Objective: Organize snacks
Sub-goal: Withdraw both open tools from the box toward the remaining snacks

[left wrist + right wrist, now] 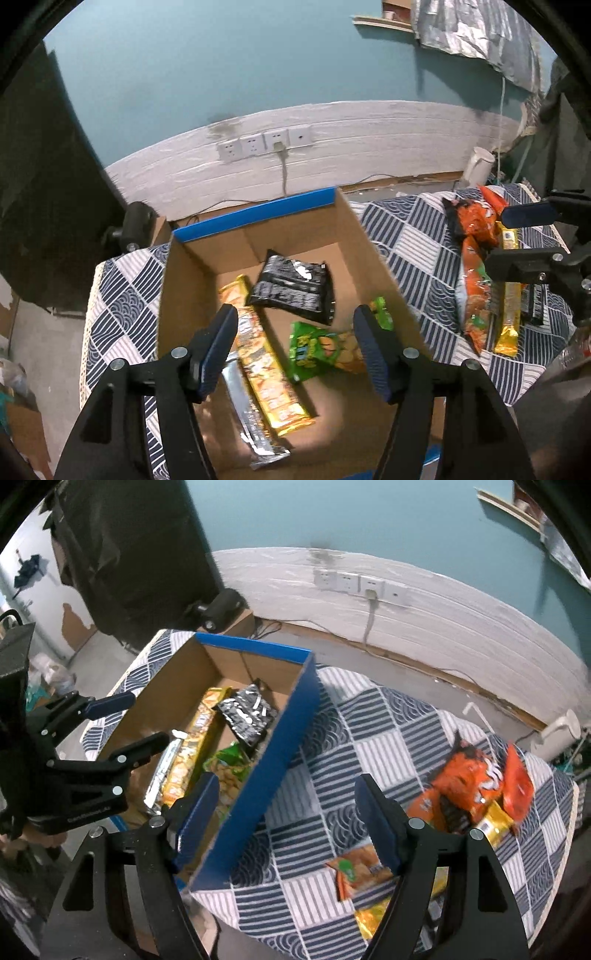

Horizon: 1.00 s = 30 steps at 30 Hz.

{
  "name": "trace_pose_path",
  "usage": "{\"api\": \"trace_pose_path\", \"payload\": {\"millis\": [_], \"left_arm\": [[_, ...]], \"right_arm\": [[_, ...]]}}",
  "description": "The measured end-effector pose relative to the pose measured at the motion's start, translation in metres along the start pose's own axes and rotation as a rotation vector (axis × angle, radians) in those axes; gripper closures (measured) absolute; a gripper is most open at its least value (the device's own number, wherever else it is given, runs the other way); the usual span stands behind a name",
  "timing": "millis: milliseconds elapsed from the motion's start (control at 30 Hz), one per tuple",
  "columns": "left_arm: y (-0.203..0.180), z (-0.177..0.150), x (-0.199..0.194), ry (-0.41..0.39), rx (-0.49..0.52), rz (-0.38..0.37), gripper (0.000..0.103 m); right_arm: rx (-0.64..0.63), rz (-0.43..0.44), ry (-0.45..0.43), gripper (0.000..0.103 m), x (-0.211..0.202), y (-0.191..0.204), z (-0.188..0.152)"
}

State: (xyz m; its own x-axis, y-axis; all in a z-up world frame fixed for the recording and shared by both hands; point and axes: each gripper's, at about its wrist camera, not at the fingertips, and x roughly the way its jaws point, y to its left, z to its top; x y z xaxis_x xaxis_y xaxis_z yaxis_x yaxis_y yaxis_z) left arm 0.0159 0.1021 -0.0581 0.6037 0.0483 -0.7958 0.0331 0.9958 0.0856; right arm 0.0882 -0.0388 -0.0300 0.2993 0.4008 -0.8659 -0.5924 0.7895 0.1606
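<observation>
Left tool (pixel 295 347) hangs wide open and empty over the cardboard box (pixel 373 236), where four snacks already lie. Right tool (pixel 284 823), also wide and empty, sits over the bench (pixel 369 738) near the leftover snack pile (pixel 476 786), probably next.

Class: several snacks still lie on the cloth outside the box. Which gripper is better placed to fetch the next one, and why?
Right. The right gripper is open above the cloth by the orange snack packets; the left gripper is open over the cardboard box.
</observation>
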Motion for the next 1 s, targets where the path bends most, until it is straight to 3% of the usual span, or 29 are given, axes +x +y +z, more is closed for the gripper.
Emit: {"api": "trace_pose_path", "payload": {"millis": [533,1000], "left_arm": [[-0.077,0.012,-0.019,-0.036,0.147,-0.051,0.028],[-0.113,0.022,-0.008,-0.007,0.168,-0.090,0.027]], "right_arm": [[0.130,-0.058,-0.040,0.024,-0.057,-0.060,-0.046],[0.228,-0.135,-0.042,0.024,-0.076,-0.114,-0.084]]}}
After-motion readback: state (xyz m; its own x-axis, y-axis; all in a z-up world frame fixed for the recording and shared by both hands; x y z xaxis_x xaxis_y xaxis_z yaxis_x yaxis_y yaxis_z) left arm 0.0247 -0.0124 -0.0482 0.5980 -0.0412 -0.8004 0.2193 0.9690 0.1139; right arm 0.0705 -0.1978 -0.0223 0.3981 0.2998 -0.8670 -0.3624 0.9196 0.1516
